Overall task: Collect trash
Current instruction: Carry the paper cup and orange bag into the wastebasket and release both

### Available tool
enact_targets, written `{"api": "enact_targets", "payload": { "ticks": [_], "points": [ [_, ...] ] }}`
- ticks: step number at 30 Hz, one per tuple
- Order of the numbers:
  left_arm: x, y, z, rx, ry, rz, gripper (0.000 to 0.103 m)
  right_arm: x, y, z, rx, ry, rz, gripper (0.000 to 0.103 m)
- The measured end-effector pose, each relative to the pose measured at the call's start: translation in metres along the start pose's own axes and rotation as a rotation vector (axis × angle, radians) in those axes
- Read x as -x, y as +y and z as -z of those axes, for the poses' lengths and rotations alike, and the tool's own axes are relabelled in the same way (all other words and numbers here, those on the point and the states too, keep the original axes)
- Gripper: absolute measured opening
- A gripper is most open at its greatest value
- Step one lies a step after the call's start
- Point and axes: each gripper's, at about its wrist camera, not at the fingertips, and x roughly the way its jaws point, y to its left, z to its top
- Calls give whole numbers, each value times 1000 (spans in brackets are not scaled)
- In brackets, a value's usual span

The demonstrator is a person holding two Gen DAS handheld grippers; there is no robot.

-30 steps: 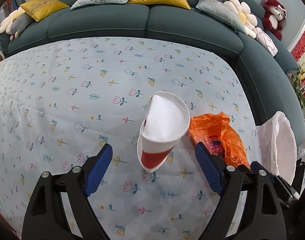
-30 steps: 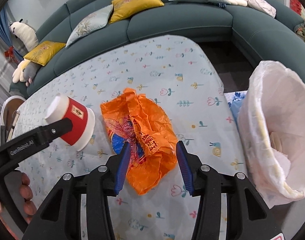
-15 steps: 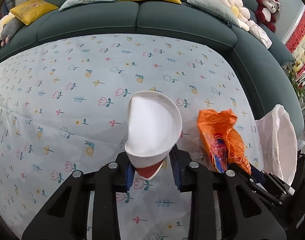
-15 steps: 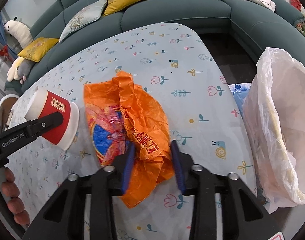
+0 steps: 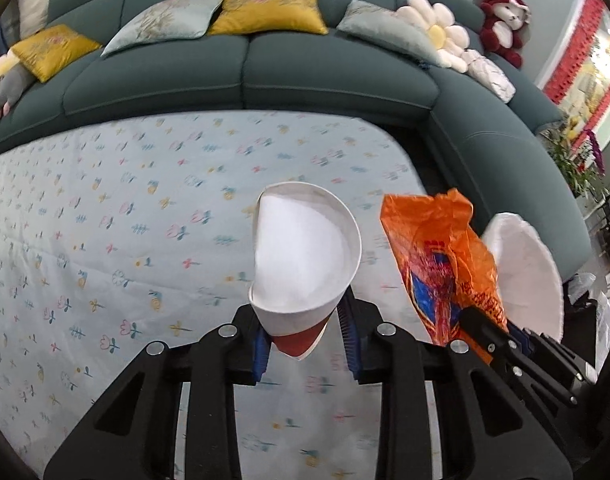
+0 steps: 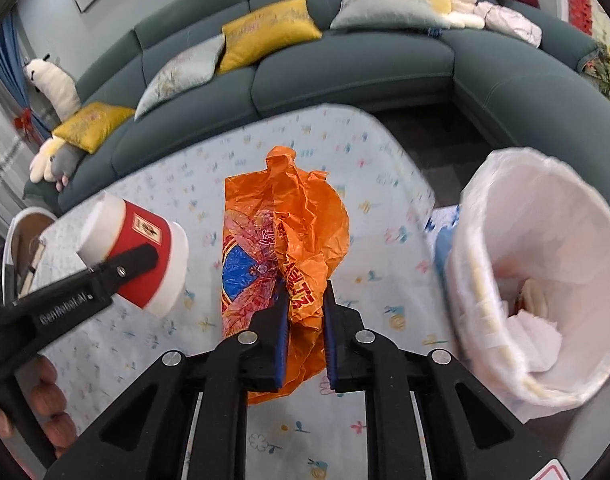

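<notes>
Both loads have lifted off the table: left gripper pinches the cup, right gripper pinches the orange bag. Carry each over the bin before releasing.

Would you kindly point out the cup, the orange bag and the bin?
cup (image 5: 305, 256), left wrist view, white inside wall.
orange bag (image 6: 305, 216), right wrist view, crumpled upper part.
bin (image 6: 545, 220), right wrist view, white liner's inner wall.
</notes>
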Motion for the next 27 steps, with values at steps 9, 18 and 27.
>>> {"api": "enact_targets", "payload": {
  "ticks": [9, 18, 27],
  "points": [
    [41, -70, -6, -89, -61, 74, 29, 77, -35, -19, -34, -139, 26, 14],
    [68, -144, -5, -174, -91, 149, 29, 133, -89, -26, -89, -225, 71, 14],
    [61, -205, 7, -244, -56, 215, 29, 155, -144, -16, -149, -252, 126, 14]
  ]
}}
